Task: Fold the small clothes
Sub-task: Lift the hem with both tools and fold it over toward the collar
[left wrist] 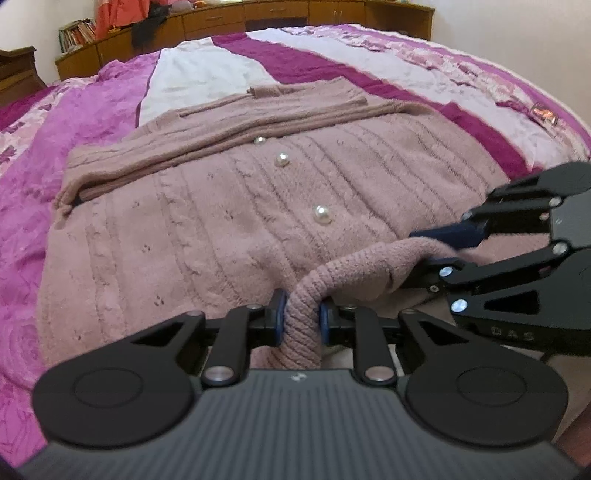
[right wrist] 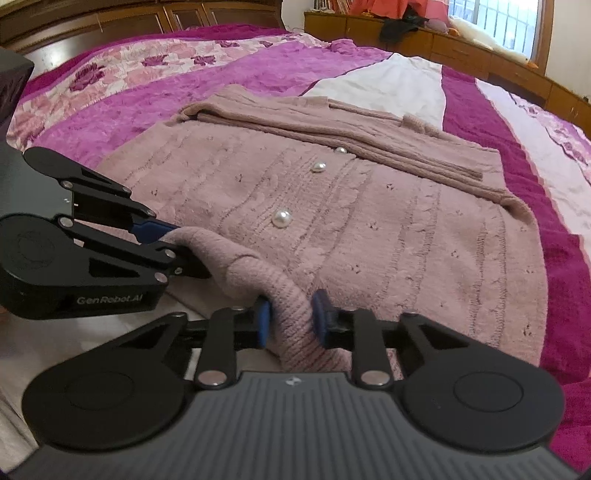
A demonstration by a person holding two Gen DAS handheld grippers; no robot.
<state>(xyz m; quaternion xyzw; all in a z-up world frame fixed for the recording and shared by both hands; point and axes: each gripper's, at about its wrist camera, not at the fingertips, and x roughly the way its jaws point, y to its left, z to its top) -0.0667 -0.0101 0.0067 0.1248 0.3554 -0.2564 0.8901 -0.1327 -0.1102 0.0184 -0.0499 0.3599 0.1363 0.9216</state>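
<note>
A bedroom: a bed (left wrist: 110,122) under a pink, magenta and white cover fills both views, with wooden cabinets (left wrist: 280,14) along the far wall and a window (right wrist: 495,22) at 1 o'clock in the right wrist view. A dusty-pink knitted cardigan (left wrist: 229,206) lies flat on the cover in the middle of the bed, pearl buttons (left wrist: 320,214) in a line down its front. Its sleeves (left wrist: 207,144) are folded across the far part of the body, towards 12 o'clock.

The near hem (left wrist: 354,262) is bunched up off the bed at 6 o'clock. The left gripper (left wrist: 300,317) has its blue fingers (left wrist: 277,314) closed tight on a ribbed fold of that hem. The right gripper (right wrist: 290,321) pinches the same hem just beside it, blue fingers (right wrist: 263,325) pressed into the knit from both sides. In the left wrist view the right gripper enters from 3 o'clock; in the right wrist view the left one enters from 9 o'clock. The stretch of hem between the two arches up in a soft hump.
</note>
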